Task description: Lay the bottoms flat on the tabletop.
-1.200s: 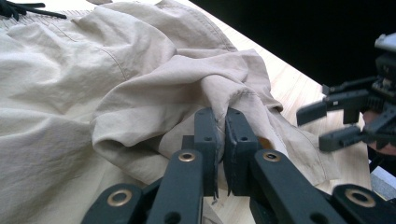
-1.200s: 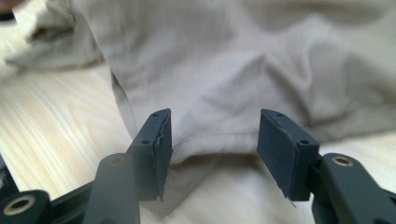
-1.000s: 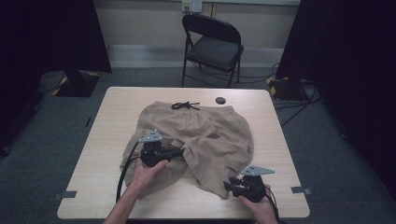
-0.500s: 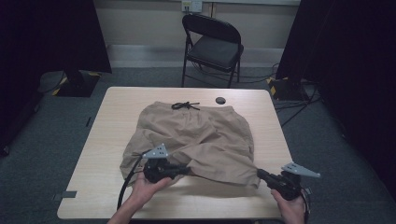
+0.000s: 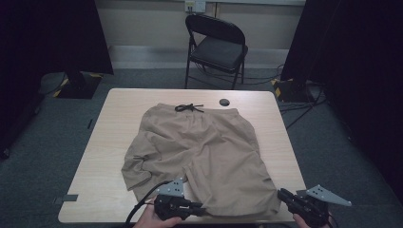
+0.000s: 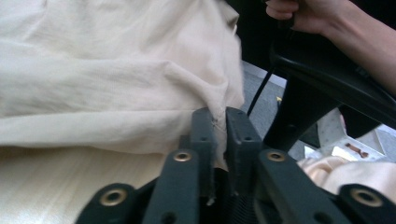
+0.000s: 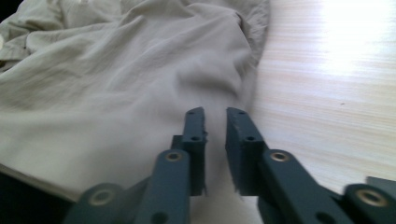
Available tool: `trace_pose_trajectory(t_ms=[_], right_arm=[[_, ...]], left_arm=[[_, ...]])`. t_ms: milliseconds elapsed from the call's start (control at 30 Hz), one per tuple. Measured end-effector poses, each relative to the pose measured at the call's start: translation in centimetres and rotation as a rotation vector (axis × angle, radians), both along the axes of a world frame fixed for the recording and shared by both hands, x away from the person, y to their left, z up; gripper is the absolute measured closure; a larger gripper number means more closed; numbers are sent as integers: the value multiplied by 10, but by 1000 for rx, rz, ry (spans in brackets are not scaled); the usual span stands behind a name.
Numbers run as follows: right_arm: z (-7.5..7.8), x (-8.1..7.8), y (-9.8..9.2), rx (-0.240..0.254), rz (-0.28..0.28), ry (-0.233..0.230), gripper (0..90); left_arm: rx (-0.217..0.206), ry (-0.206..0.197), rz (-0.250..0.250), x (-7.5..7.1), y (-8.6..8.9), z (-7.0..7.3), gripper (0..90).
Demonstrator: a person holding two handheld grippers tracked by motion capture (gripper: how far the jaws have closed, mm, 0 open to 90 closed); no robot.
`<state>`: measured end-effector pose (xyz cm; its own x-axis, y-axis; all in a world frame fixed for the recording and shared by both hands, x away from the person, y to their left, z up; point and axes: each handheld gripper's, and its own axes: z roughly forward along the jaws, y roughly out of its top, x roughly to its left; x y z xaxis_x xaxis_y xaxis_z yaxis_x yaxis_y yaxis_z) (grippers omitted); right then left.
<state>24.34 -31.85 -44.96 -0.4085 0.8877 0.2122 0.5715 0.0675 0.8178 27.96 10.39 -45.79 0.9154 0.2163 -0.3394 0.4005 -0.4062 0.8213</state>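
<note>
Your pair of wrinkled khaki cloth shorts [image 5: 204, 152] lies spread across the middle of the pale wooden table [image 5: 104, 142]. Its long axis runs away from you: the waistband with its dark drawstring bow [image 5: 188, 108] points at the black folding chair [image 5: 216, 45], the leg hems at the near edge. Your left gripper [image 5: 198, 209] has its jaws pinched on the hem cloth. Your right gripper [image 5: 284, 195], just off the near right corner, has jaws narrowly parted with cloth between them; whether they grip it, you cannot tell. A small black round disc [image 5: 224, 102] sits beside the waistband.
</note>
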Motion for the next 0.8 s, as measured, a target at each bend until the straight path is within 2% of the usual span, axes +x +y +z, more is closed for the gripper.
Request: trace_pose_trajectory(t_ms=[67, 167, 367, 433, 533, 700, 800], right_arm=[[0, 2, 3, -14, -1, -6, 669], [4, 13, 8, 6, 2, -30, 641], [-7, 52, 28, 4, 54, -2, 704], [-16, 69, 36, -15, 67, 26, 710], [-27, 85, 44, -43, 80, 63, 710], [-41, 89, 50, -112, 101, 113, 669], [-42, 85, 47, -135, 109, 113, 660]], left_arm=[[-16, 8, -5, 3, 1, 1, 788], [-32, 4, 18, 7, 3, 5, 769], [-33, -8, 39, 14, 6, 9, 740], [-32, -9, 50, 15, 8, 9, 729], [-29, -12, 66, 17, 10, 9, 728], [-24, -9, 91, 23, 13, 6, 729], [-27, -3, 111, 30, 13, 4, 718]])
